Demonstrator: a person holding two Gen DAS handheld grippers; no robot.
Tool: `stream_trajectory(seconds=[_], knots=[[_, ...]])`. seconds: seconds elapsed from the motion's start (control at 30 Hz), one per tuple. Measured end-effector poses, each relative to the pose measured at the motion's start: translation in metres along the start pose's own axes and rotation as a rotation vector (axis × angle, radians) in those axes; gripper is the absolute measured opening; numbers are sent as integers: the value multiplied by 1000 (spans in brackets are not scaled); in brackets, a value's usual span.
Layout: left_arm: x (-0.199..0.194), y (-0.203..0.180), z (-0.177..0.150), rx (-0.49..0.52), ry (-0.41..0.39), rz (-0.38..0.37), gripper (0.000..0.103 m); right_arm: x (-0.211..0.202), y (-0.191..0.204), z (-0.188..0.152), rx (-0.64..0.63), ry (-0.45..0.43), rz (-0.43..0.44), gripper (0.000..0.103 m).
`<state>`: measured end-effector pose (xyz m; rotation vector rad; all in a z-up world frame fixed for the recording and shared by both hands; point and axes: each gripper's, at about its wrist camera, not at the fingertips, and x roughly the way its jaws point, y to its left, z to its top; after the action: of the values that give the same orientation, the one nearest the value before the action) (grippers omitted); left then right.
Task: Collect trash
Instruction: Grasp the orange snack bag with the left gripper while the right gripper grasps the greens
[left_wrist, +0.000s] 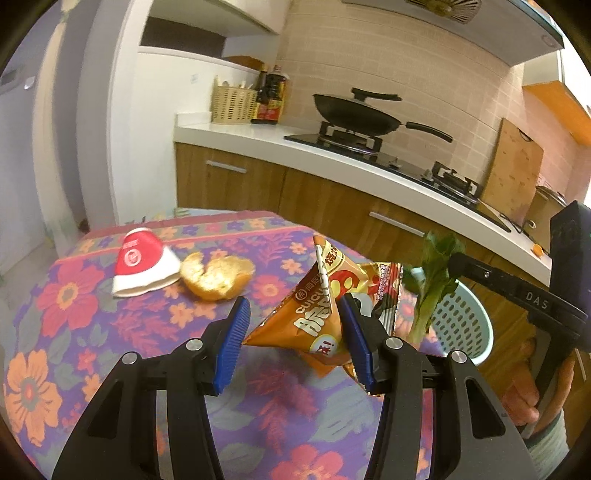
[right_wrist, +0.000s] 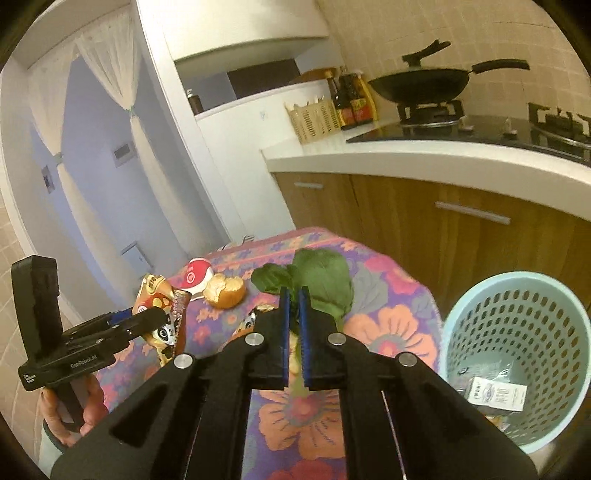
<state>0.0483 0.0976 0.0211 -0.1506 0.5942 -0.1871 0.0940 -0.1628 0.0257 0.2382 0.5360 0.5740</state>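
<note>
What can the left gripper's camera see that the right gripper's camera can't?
Only the left wrist view shows the wooden cutting board leaning on the wall.

Only the right wrist view shows inside the blue basket, where a wrapper already lies, and the white curtains.

Both show the snack bag in the left gripper, the leafy green pinched by the right gripper, the crushed red cup, the orange peel and the wok.
</note>
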Motion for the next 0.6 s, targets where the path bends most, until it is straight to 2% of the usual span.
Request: stream_trajectory(seconds=[0.23,0.3,0.33,0.4,0.43,0.47,0.5,0.6], knots=[[25,-49,14,61,14,-67,48,-37,-34,9,30,-67,-52,1],[36,-66,16,86,24,-74,48,-33,-47,8,54,-28,-16,1],[40,-72,16,92,25,-80,48,-28,-53,6,69,10,-29,2],[42,-79,14,98,23,-84,48,-15,-58,-3,75,84,-50,13],[43,-81,12,95,25,-86,48,-8,-60,-9,87,115,-42,36],[44,-81,11,91,28,-86,48,-2,-61,-16,101,130,-44,66],[44,-79,10,87,31,-83,48,2,-59,-22,102,128,-53,70],[44,-72,7,75,36,-66,48,17,-48,-33,75,150,-63,70]])
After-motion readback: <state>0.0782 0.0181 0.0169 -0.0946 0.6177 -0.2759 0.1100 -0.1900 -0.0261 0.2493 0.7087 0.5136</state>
